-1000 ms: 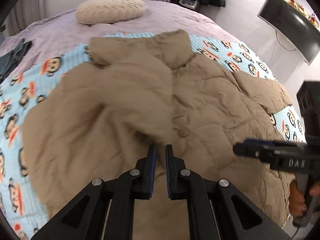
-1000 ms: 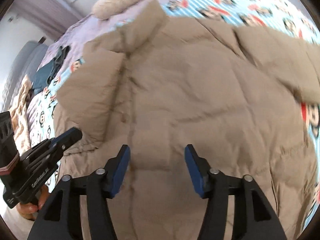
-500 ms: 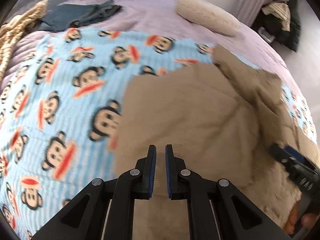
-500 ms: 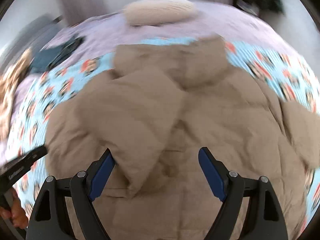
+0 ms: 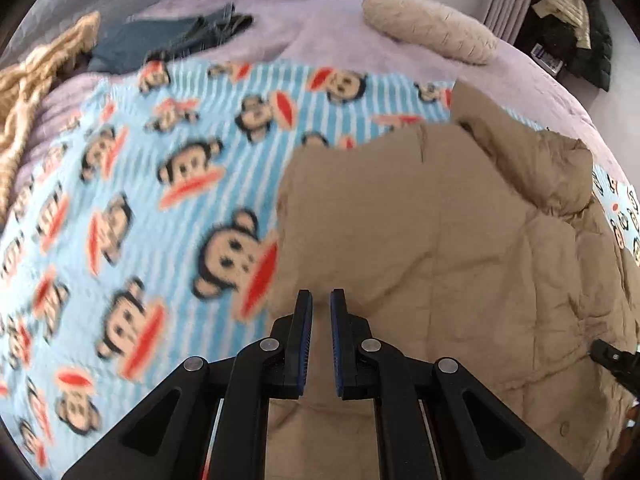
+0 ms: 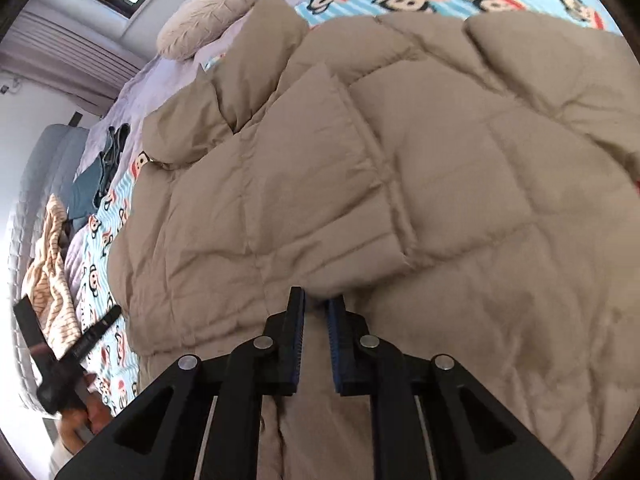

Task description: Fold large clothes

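A large tan quilted puffer coat (image 6: 400,184) lies spread on the bed, one sleeve folded across its front. In the left wrist view the coat (image 5: 440,248) fills the right half. My left gripper (image 5: 321,308) is shut with nothing between its pads, hovering over the coat's left edge. My right gripper (image 6: 316,312) is shut on the cuff end of the folded sleeve (image 6: 320,184), low over the coat's middle. The left gripper also shows at the left edge of the right wrist view (image 6: 80,344).
A blue striped blanket with monkey faces (image 5: 140,208) covers the bed under the coat. A cream pillow (image 5: 428,36), dark blue trousers (image 5: 168,36) and a beige striped cloth (image 5: 36,76) lie at the far side. Dark clothes (image 5: 580,40) are piled beyond the bed.
My right gripper has closed from wide open onto the folded sleeve's end. My left gripper stayed shut and swung left from the coat's middle to its left edge.
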A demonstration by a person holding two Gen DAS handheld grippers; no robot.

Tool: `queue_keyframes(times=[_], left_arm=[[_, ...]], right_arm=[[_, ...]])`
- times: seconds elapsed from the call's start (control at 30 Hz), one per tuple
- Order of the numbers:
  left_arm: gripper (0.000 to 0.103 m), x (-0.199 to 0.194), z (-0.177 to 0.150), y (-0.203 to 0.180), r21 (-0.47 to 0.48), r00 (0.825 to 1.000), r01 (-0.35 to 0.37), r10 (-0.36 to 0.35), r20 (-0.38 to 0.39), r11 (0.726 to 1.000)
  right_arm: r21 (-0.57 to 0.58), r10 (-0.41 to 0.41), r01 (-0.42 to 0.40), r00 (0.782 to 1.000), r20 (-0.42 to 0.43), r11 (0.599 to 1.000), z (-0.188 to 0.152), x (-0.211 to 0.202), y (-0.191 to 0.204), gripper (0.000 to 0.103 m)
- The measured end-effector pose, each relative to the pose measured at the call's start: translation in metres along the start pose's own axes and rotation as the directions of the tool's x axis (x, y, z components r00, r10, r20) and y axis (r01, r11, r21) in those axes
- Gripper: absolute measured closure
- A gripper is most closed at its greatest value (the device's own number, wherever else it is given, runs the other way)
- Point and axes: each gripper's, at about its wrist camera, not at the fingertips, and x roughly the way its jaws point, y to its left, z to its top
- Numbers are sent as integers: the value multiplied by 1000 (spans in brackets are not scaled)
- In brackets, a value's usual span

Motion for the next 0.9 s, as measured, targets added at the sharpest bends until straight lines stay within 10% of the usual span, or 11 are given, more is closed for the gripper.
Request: queue_keyframes(times=[0.1, 0.17, 0.4, 0.53, 0.63, 0.73, 0.9], left_arm=[[89, 0, 11, 13, -34, 999, 39, -39, -4, 999], [2, 2, 16, 26, -99, 997, 72, -73, -7, 992], [2, 34, 33, 46, -175, 984, 162, -172, -40, 971], [3, 72, 42, 58, -283, 931, 299, -343, -121, 911], [48, 87, 43, 63, -396, 887, 377, -450, -106, 837], [69, 53, 52, 45, -248, 938, 334, -345, -5, 909], [69, 50, 65, 10, 4, 995, 100, -100, 30, 995]], right_arm=[[10, -53, 53, 996, 65, 999, 1, -19, 2, 90], [6, -78, 78, 988, 132, 997, 1, -37, 1, 90], [-119, -40, 57, 989, 143, 991, 18, -29, 24, 90], [-154, -26, 39, 996, 83, 987, 24, 4, 32, 90], [-156, -56, 61, 998, 37, 986, 23, 24, 30, 90], [-133, -66, 69, 998, 24, 989, 18, 30, 20, 94], [-113, -67, 69, 997, 25, 991, 15, 34, 12, 95]])
